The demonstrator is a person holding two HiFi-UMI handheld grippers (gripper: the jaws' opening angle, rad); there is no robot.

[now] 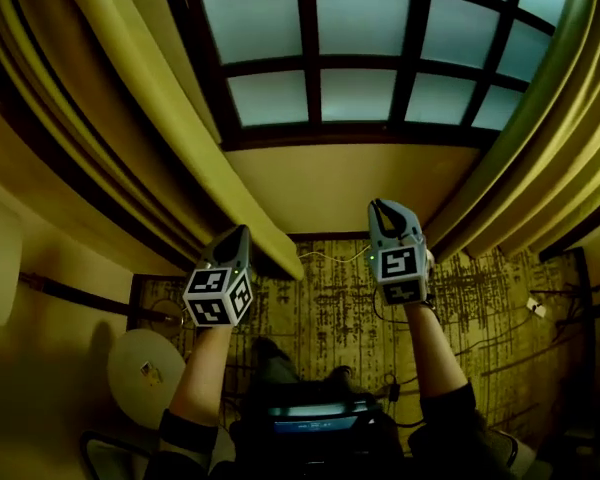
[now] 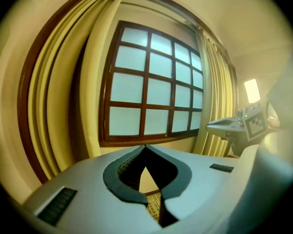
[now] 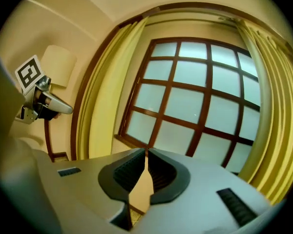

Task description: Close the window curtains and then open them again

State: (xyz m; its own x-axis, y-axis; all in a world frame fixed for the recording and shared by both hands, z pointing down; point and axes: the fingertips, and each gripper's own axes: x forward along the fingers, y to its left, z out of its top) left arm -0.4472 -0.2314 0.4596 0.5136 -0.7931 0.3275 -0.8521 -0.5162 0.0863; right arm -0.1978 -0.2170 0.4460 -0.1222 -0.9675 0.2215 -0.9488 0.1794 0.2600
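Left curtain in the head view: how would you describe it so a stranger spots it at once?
Find the big window with the dark wooden grid frame. Along its left side hangs a yellow pleated fabric curtain, drawn back off the panes. Unlike the matching curtain on the right, its lower end comes down beside the left gripper.

Window, left curtain and right curtain run off the head view's top edge
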